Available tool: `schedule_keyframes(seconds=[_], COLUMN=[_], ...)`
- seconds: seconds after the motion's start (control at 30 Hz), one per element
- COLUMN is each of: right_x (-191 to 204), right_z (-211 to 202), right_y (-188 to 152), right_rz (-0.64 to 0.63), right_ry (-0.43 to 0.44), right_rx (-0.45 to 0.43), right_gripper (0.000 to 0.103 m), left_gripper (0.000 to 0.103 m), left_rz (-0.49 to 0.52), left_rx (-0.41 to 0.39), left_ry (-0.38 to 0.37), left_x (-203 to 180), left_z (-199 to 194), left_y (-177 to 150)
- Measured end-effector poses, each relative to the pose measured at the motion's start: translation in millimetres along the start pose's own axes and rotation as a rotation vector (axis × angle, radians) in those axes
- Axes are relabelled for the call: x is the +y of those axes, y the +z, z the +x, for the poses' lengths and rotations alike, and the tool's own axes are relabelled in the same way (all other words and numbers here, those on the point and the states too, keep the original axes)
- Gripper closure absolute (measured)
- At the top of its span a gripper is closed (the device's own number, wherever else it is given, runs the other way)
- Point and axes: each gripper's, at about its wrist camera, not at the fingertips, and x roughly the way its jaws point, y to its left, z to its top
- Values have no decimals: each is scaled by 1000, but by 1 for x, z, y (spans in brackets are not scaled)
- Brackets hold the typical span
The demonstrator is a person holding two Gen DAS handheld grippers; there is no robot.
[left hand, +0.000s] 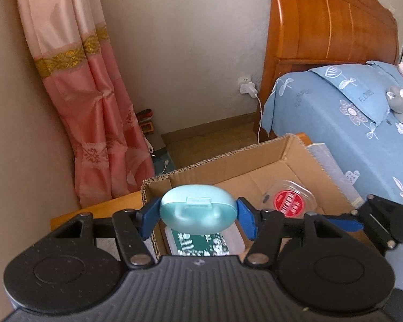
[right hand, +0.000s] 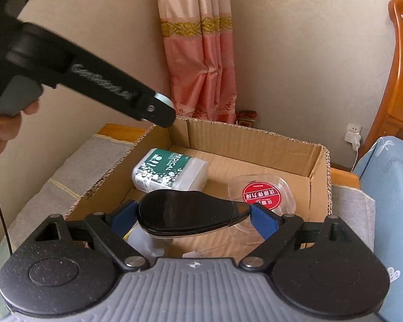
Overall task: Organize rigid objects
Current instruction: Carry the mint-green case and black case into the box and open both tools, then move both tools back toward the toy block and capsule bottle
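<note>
In the left wrist view, the left claw (left hand: 198, 212) is seen clamped on a pale teal oval case (left hand: 198, 209), its blue pads pressed against the two ends so that the case's long axis runs straight across from pad to pad. The case is held above the near left corner of the open cardboard box (left hand: 258, 155), directly over a green-labelled medical box (left hand: 201, 244) that lies on the box floor. Farther in and to the right, a clear round container with a red label (left hand: 288, 201) is seen on the same floor.

In the right wrist view, the right claw (right hand: 192, 216) is clamped end to end on a black glossy oval case (right hand: 185, 214), which is likewise held crosswise, just above the near part of the box floor. The bare cardboard is judged to lie straight below and slightly ahead of this case, between the medical box and the red-labelled container. The right claw is judged nearer to a free spot; for the left, a shift off the medical box would be required.
</note>
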Motion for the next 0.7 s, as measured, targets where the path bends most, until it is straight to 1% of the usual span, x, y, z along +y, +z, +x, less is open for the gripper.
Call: schedule_keyframes(seconds=[0.03, 0.07, 0.13, 0.23, 0.47, 0.6, 0.63, 0.67, 0.7], right_x=[0, 0, -1, -3, 11, 19, 19, 19, 19], right_z=[2, 3, 1, -8, -38, -50, -52, -55, -58], right_y=[0, -1, -3, -7, -18, -23, -24, -25, -27], right_rz=[-2, -4, -10, -15, -18, -46, -52, -56, -57], right_ry=[-8, -14, -10, -2, 6, 0, -5, -8, -9], right_rx=[5, 7, -1, -17, -43, -57, -61, -63, -67], right_gripper=[9, 5, 0, 0, 0, 0, 0, 0, 0], left_gripper=[43, 43, 43, 43, 43, 42, 38, 27, 21], left_rz=[-7, -16, -25, -31, -51, -59, -61, -61, -63], left_rx=[3, 7, 14, 29, 76, 90, 86, 83, 76], left_ry=[1, 0, 3, 11, 23, 41, 53, 64, 70], left_x=[1, 2, 4, 4, 2, 1, 1, 0, 0], left_z=[4, 8, 15, 28, 55, 61, 61, 59, 56], left_y=[1, 2, 4, 7, 8, 4, 3, 3, 2])
